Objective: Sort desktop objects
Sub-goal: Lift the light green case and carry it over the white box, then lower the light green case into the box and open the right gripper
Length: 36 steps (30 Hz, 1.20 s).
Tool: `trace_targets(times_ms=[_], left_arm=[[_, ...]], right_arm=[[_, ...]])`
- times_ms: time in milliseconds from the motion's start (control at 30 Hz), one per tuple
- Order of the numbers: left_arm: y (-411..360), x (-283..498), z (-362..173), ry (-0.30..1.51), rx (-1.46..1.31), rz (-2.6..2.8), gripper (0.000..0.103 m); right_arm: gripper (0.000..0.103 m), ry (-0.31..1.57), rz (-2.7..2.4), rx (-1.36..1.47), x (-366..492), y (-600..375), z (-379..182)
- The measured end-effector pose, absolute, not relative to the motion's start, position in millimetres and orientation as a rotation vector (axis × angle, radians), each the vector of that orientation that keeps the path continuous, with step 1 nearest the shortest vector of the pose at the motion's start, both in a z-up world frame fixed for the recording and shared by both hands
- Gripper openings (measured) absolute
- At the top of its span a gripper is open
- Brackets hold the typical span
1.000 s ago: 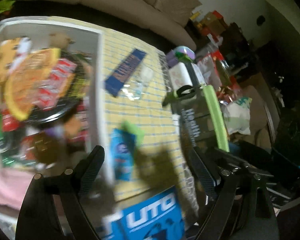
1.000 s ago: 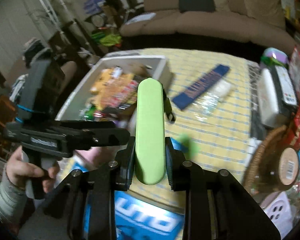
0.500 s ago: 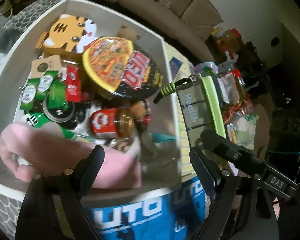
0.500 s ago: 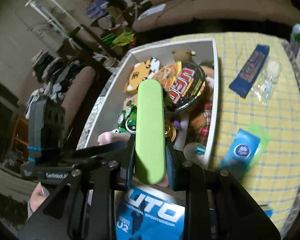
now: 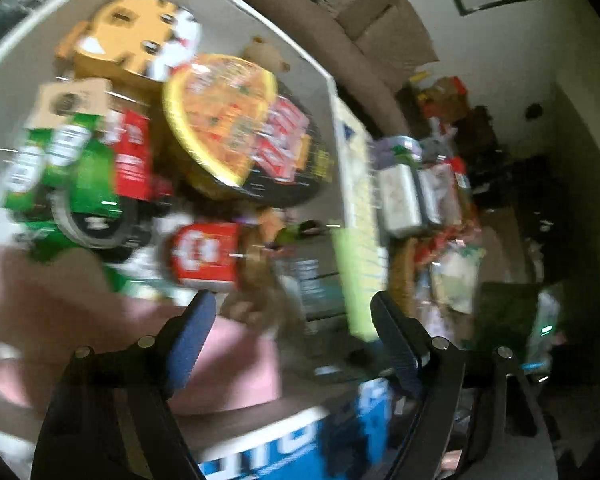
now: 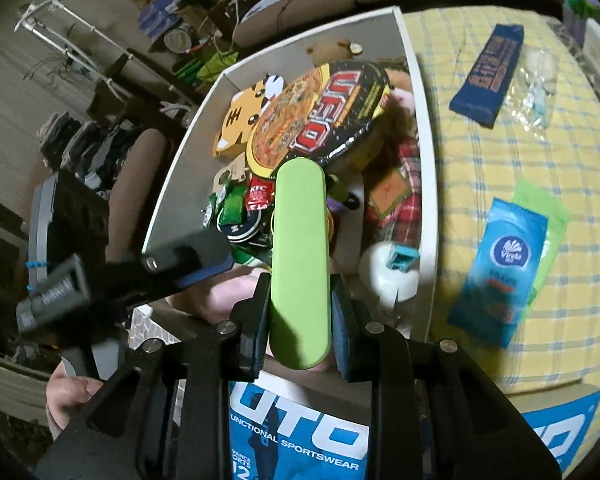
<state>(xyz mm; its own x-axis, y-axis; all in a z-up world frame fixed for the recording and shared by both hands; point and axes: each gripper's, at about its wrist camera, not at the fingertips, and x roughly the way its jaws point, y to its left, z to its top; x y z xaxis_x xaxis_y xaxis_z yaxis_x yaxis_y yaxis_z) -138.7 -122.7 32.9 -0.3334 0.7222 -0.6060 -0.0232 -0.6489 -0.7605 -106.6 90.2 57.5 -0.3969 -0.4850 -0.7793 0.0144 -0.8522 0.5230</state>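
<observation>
My right gripper [image 6: 300, 286] is shut on a lime-green flat container [image 6: 300, 248], held upright over the near end of a white box [image 6: 428, 200]. In the left wrist view its green edge [image 5: 350, 280] is blurred, with a dark see-through body beside it. The box holds a UFO noodle bowl [image 6: 320, 112], a tiger-faced carton [image 6: 240, 120], green sachets, a red-labelled jar [image 5: 204, 252] and a pink cloth [image 5: 80, 320]. My left gripper [image 5: 292, 304] hangs over the box's near end above the pink cloth; its jaws are closing and its pads press on nothing.
Right of the box lies a yellow checked cloth [image 6: 520, 152] with a blue tissue pack [image 6: 500, 264], a dark blue bar [image 6: 488, 76] and a clear wrapper [image 6: 536, 84]. A blue UTO bag [image 6: 300, 436] hangs at the near edge. Cluttered packets stand at the far right.
Both grippers have swung left from the yellow cloth to above the white box and come lower. The green container stays gripped on the right. The left jaws have narrowed a little.
</observation>
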Motion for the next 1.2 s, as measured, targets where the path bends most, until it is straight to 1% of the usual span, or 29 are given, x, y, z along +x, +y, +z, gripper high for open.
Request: trace_targets(times_ms=[100,133,167,200,300,400,500,567,600,633,700,733,833,867,900,933,1000,1100,1200], left_arm=[[-104,-145,36,-0.859,-1.420,2.020,0.081],[-99,-147,35,-0.850,-1.428,2.023,0.078],[-96,-150,33,-0.854,-1.431,2.011,0.069],[-93,-152,32,-0.855,-1.433,2.002,0.045],[-87,-158,29,-0.855,-1.434,2.001,0.046],[-78,-164,32,-0.814,-1.448,2.019,0.046],[-66,-172,35,-0.734,-1.475,2.049,0.046],[-59,-180,34,-0.625,-1.511,2.113,0.044],[-57,-183,33,-0.578,-1.533,2.136,0.046],[-57,-184,32,-0.549,-1.546,2.147,0.045],[-56,-185,30,-0.500,-1.555,2.158,0.046],[-53,-185,30,-0.470,-1.561,2.164,0.046],[-41,-182,30,-0.367,-1.578,2.200,0.045],[-37,-181,31,-0.344,-1.579,2.205,0.046],[-35,-179,33,-0.341,-1.573,2.203,0.054],[-36,-176,37,-0.373,-1.550,2.197,0.071],[-43,-171,47,-0.408,-1.517,2.221,0.087],[-59,-161,64,-0.480,-1.479,2.235,0.087],[-75,-148,75,-0.499,-1.460,2.256,0.087]], right_arm=[[0.025,-0.658,-2.287,1.491,-103,87,53],[0.025,-0.663,-2.281,1.485,-102,86,52],[0.025,-0.670,-2.273,1.476,-101,84,52],[0.025,-0.675,-2.269,1.469,-100,83,53],[0.025,-0.679,-2.288,1.464,-100,86,53],[0.025,-0.706,-2.282,1.464,-104,94,52],[0.025,-0.742,-2.279,1.469,-109,102,50],[0.029,-0.760,-2.275,1.500,-114,107,45],[0.031,-0.752,-2.291,1.534,-116,109,42],[0.034,-0.747,-2.299,1.546,-116,111,40],[0.033,-0.745,-2.302,1.527,-113,115,40],[0.035,-0.727,-2.312,1.518,-111,116,42],[0.036,-0.577,-2.378,1.513,-106,111,49],[0.036,-0.563,-2.375,1.508,-106,109,51],[0.036,-0.544,-2.373,1.506,-105,107,53],[0.036,-0.520,-2.377,1.500,-103,105,55],[0.036,-0.475,-2.393,1.489,-100,101,60],[0.036,-0.396,-2.424,1.479,-96,96,68],[0.036,-0.334,-2.447,1.464,-91,92,76]])
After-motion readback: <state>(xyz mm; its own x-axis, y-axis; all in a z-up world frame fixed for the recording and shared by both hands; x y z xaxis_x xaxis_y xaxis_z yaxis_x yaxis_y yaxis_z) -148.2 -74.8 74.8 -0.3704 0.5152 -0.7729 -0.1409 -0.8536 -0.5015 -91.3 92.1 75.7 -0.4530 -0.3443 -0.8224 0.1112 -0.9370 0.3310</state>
